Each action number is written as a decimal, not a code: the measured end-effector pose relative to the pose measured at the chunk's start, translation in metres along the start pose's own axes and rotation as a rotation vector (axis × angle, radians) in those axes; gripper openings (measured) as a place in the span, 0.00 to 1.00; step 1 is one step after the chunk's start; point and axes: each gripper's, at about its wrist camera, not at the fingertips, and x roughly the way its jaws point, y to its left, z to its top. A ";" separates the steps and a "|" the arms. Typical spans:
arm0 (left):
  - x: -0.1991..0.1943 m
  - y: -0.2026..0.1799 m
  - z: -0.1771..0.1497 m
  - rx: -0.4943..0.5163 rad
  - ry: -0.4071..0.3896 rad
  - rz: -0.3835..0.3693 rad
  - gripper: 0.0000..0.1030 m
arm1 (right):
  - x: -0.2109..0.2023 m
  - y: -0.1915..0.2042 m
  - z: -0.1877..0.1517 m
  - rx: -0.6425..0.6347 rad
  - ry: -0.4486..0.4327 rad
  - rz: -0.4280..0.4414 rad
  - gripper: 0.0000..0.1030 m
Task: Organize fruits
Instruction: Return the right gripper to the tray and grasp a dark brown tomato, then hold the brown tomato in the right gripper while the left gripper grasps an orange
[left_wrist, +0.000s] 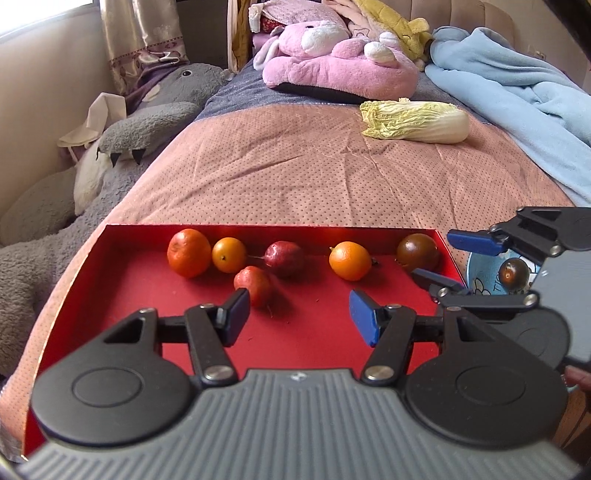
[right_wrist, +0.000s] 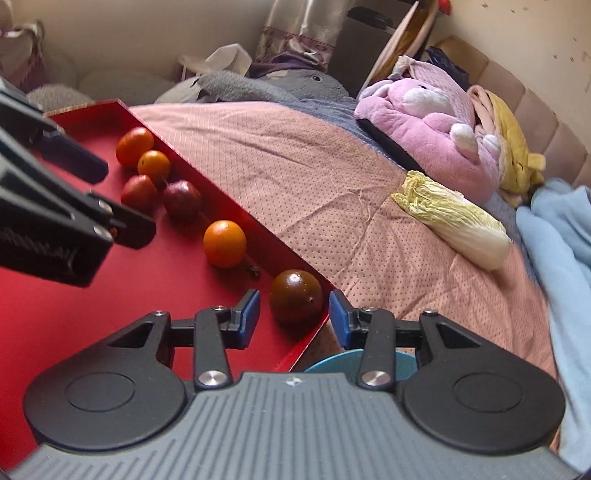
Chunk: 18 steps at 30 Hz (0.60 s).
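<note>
Left gripper (left_wrist: 297, 314), black linkage with blue pads: jaws apart, gripping nothing, hanging over the near floor of the shallow red cardboard tray (left_wrist: 129, 295). Small red pear-shaped fruit (left_wrist: 255, 286) lies just beyond its left pad; whether it touches the pad cannot be told.

Right gripper (right_wrist: 293, 318), same build: jaws parted, straddling the tray's right-hand corner. Left pad inside the tray, right pad outside the wall. Dark brown round fruit (right_wrist: 295, 297) sits in that corner just ahead of the gap between the pads, not pressed by either.

Light blue bowl with a cartoon print (left_wrist: 480, 284) sits just outside the tray's right wall, on the bed, under the right gripper. A second dark brown round fruit (left_wrist: 513, 273) lies in it.

Along the tray's far wall, left to right from the left wrist view: large orange-red tangerine (left_wrist: 189, 253), small orange citrus (left_wrist: 229, 254) touching it, dark red pear-shaped fruit (left_wrist: 285, 258), another orange citrus (left_wrist: 350, 260), then the corner brown fruit.

Tray rests on a pink dotted bedspread (left_wrist: 295, 166). Farther up the bed: pale yellow-white napa cabbage (left_wrist: 415, 122) on its side. Beyond it, pink plush rabbit (left_wrist: 340, 62); crumpled light blue blanket (left_wrist: 517, 88) at right; grey plush toy with claws (left_wrist: 147, 122) off the bed's left edge.
</note>
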 end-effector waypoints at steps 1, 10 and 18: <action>0.001 0.001 0.000 -0.006 0.003 -0.002 0.60 | 0.004 0.001 0.000 -0.013 0.004 -0.005 0.46; 0.006 0.002 0.002 -0.029 0.017 -0.017 0.60 | 0.029 0.017 0.001 -0.169 0.016 -0.058 0.41; 0.008 -0.004 0.004 -0.015 -0.003 -0.048 0.60 | -0.003 -0.004 0.000 0.010 -0.033 0.040 0.40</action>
